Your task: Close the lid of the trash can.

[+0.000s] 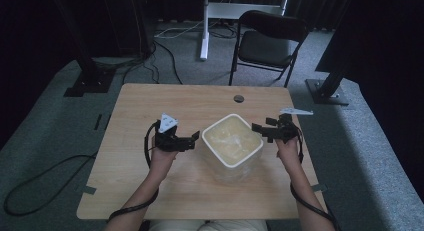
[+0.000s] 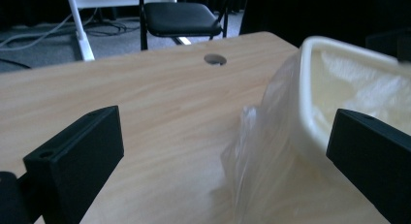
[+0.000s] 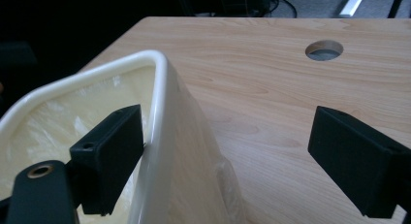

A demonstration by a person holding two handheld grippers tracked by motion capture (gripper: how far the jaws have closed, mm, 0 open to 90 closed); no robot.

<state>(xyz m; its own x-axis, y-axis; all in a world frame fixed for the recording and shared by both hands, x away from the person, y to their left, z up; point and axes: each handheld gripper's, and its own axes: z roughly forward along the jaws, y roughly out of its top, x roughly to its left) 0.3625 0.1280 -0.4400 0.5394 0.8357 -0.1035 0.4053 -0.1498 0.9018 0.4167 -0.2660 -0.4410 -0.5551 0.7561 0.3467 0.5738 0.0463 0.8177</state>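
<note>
Two grippers flank a cream bin (image 1: 232, 141) lined with a clear plastic bag (image 2: 261, 151), set right of centre on the wooden table (image 1: 150, 101). Its corners point diamond-wise, with no marked long axis. Both the left gripper (image 1: 196, 137) and the right gripper (image 1: 256, 128) have jaws spread, the right straddling the rim. Beyond the table stands a black chair (image 1: 270, 38); a round cable hole (image 1: 239, 98) lies near the far edge.

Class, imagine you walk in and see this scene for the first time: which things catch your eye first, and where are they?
A cream-white bin lined with a clear plastic bag stands at the middle of the wooden table. A black tool sits at each side of it, jaws open: the left tool beside the bag's loose outer fold, the right tool straddling the bin's rim. Behind the table stands a black folding chair.
</note>
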